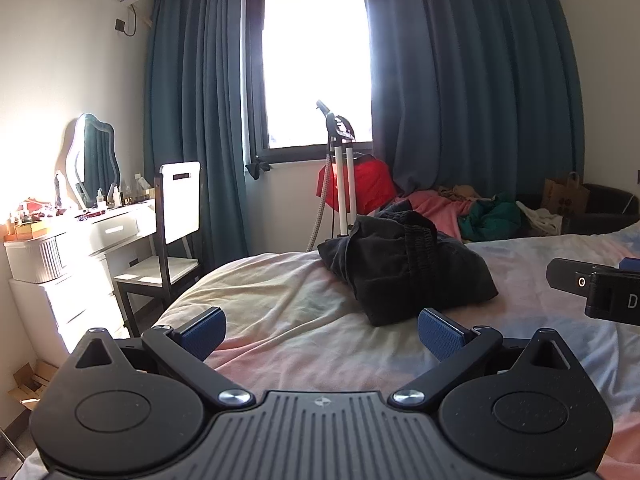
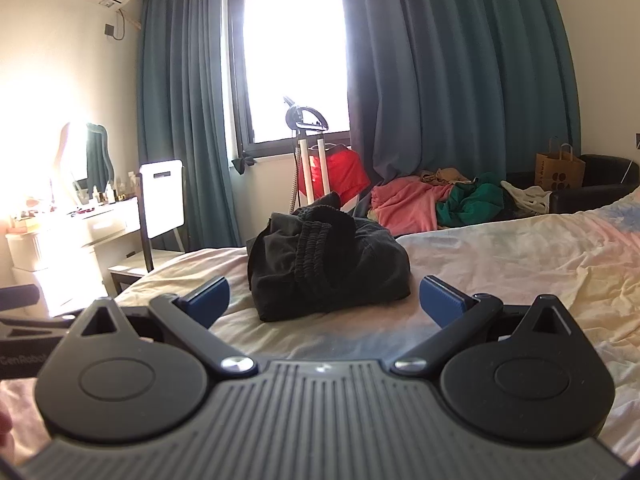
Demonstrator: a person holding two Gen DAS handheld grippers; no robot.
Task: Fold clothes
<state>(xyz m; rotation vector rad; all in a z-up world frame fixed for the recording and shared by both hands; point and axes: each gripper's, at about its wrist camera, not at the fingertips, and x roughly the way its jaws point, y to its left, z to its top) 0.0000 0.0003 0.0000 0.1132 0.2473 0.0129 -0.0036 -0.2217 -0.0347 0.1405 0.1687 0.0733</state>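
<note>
A black garment (image 1: 404, 268) lies in a folded bundle on the bed (image 1: 280, 300), its ribbed waistband on top. It also shows in the right wrist view (image 2: 328, 268). My left gripper (image 1: 322, 334) is open and empty, low over the sheet, short of the bundle and to its left. My right gripper (image 2: 324, 300) is open and empty, just in front of the bundle, with the bundle between its blue fingertips (image 2: 440, 300) in line of sight. The right gripper's body also shows at the right edge of the left wrist view (image 1: 600, 292).
A pile of pink, green and tan clothes (image 2: 440, 200) lies past the bed's far edge, beside a garment steamer with red cloth (image 2: 320, 168). A chair (image 1: 172, 232) and a dressing table with bottles (image 1: 80, 232) stand left. A paper bag (image 2: 560, 170) sits on a dark armchair.
</note>
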